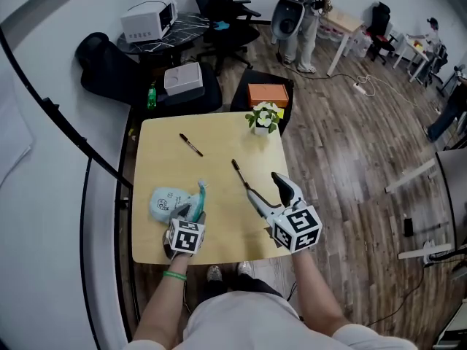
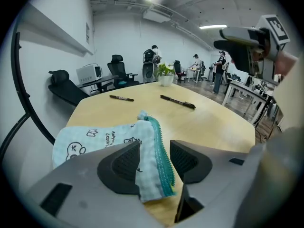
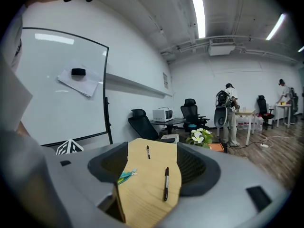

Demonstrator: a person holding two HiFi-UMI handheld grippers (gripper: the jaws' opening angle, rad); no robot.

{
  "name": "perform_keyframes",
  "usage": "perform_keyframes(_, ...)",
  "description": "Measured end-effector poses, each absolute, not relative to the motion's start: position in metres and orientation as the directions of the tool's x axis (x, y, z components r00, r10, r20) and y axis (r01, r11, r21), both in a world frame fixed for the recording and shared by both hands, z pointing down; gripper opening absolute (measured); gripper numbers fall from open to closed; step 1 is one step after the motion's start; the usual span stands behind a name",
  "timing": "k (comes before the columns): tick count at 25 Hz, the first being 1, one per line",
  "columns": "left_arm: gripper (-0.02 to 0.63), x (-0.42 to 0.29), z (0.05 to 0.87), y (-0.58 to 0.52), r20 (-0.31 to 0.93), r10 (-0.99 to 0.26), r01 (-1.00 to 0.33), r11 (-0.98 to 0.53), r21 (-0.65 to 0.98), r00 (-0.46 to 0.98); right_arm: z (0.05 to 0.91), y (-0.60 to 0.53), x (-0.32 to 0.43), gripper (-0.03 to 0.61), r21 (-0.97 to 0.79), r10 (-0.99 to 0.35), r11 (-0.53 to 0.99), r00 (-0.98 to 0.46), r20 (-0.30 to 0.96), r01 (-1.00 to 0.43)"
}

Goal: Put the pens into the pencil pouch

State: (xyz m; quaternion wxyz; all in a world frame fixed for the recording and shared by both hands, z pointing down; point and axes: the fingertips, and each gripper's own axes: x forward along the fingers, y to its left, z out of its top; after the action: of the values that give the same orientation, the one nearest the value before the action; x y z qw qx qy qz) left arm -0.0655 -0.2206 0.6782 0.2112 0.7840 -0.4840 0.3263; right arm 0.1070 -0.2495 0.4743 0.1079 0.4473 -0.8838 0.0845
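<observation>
A light-blue pencil pouch with a teal zipper lies at the front left of the yellow table. My left gripper is shut on the pouch's zipper edge, which stands up between the pads of the left gripper. Two black pens lie on the table: the near pen just ahead of my right gripper, the far pen further back left. My right gripper hangs open and empty above the table, with the near pen showing between its jaws.
A small white pot of flowers stands at the table's far right corner. Behind the table are an orange box, black office chairs and a white appliance. Wooden floor lies to the right.
</observation>
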Motion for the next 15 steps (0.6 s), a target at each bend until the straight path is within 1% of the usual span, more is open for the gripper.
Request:
perform_keyframes(1,0.191,-0.067,0.682,-0.222,0.729,-0.613,-0.9,-0.436,0.009,0.304,0.475,-0.25,0.11,0.307,-0.052,-0.776,0.58,-0.571,0.267,-0.813)
perform_keyframes(4,0.057,-0.073,0.687,-0.225,0.751,-0.605,-0.906,-0.422,-0.021,0.265,0.475,-0.253,0.117,0.304,-0.05,-0.786,0.566,-0.558,0.266,-0.823)
perform_keyframes(5,0.044,-0.074,0.688,-0.226,0.754,-0.602,-0.907,-0.42,-0.02,0.262,0.475,-0.254,0.119,0.304,-0.051,-0.788,0.563,-0.554,0.266,-0.825)
perform_keyframes(9,0.026,-0.081,0.672,-0.231,0.722,-0.631,-0.922,-0.388,0.023,0.284,0.48,-0.26,0.121,0.301,-0.053,-0.787,0.564,-0.555,0.27,-0.824)
perform_keyframes(15,0.025,-0.097,0.612,-0.243,0.58,-0.748,-0.944,-0.299,0.14,0.323,0.497,-0.279,0.117,0.296,-0.027,-0.773,0.574,-0.552,0.313,-0.818)
